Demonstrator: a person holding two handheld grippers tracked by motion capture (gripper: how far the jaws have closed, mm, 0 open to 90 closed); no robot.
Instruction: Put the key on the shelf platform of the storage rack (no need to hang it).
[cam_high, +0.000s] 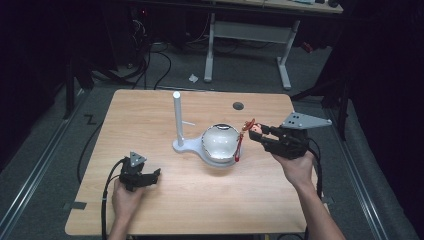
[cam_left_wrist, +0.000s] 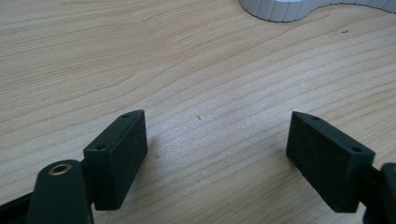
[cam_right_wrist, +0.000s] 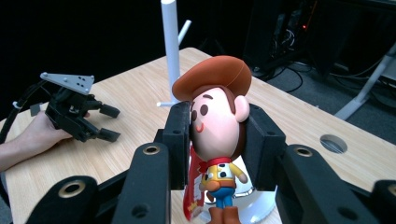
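Cowboy figurine (cam_right_wrist: 218, 140) between right gripper (cam_right_wrist: 219, 144) fingers

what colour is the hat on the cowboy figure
Brown, clearest in the right gripper view: cowboy figure's hat.

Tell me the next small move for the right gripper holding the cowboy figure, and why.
Probably carry the cowboy figure toward the white stand. The right gripper is clamped on its head, above the table beside the clear dome; the left gripper rests open, idle.
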